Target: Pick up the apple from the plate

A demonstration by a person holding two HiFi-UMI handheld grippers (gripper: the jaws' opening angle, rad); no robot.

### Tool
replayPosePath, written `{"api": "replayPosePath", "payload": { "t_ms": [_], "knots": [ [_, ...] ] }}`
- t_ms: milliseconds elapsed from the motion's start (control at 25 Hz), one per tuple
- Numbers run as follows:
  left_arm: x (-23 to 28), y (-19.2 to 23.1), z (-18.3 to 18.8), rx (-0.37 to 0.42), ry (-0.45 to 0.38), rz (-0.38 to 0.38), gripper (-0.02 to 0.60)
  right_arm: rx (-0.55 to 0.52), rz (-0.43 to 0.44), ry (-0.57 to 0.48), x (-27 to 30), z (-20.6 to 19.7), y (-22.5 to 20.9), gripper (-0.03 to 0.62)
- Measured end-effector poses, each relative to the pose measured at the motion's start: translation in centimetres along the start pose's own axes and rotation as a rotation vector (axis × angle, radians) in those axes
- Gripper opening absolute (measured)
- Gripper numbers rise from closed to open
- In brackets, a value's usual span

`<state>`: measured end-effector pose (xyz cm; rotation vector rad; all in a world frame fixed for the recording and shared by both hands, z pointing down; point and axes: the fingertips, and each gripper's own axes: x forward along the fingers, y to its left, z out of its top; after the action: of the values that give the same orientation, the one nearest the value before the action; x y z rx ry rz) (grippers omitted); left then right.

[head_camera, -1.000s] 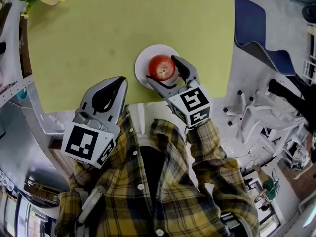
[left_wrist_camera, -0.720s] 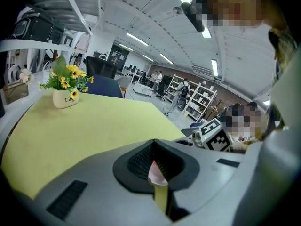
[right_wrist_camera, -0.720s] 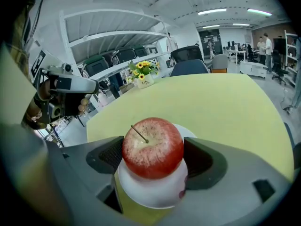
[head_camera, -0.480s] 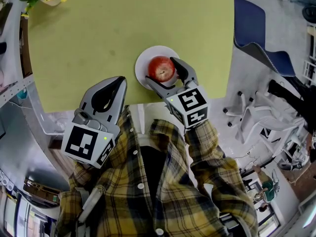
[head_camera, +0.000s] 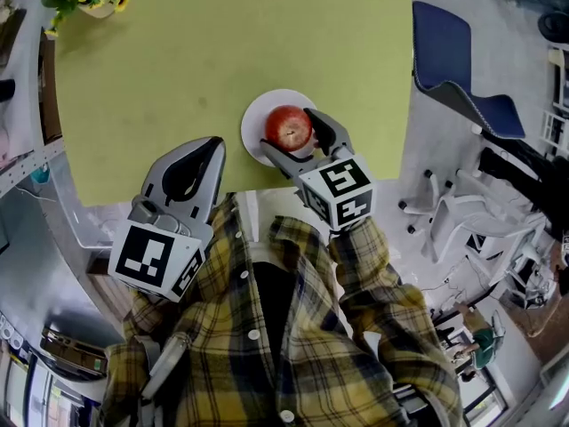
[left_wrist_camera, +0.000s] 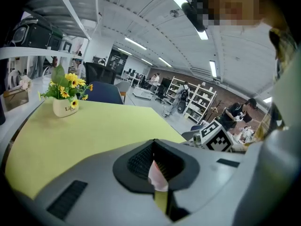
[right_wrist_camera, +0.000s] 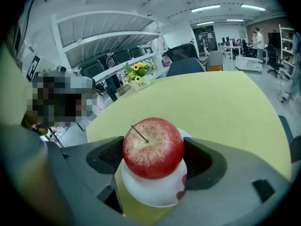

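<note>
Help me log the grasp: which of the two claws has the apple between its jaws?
The right claw: its jaws grip both sides of the red apple over the white plate. The left claw is shut and empty, apart from the plate.

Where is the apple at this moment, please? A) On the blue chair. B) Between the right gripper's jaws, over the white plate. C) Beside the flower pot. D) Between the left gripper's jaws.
B: the right gripper view shows the apple gripped between the pads of the right gripper, with the white plate beneath it, while the left gripper has its jaws together, away from the apple.
</note>
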<state>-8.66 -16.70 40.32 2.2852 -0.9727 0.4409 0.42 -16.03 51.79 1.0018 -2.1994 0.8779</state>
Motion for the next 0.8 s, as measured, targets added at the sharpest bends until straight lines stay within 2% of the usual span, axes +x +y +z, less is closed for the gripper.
{"api": "replayPosePath", "payload": {
  "t_ms": [360, 560, 800],
  "knots": [
    [-0.6, -1.6, 3.8, 0.046, -0.068, -0.001, 0.008, -0.037, 0.012, -0.071, -3.2, 3.8, 0.6, 0.388],
    [-1.5, -2.6, 6.3, 0.075, -0.113, 0.006, 0.008, -0.021, 0.029, -0.128, -5.7, 6.2, 1.4, 0.388],
    [-2.1, -3.5, 9.3, 0.112, -0.176, 0.001, 0.007, -0.077, 0.023, -0.170, -8.0, 9.0, 2.3, 0.388]
  ]
}}
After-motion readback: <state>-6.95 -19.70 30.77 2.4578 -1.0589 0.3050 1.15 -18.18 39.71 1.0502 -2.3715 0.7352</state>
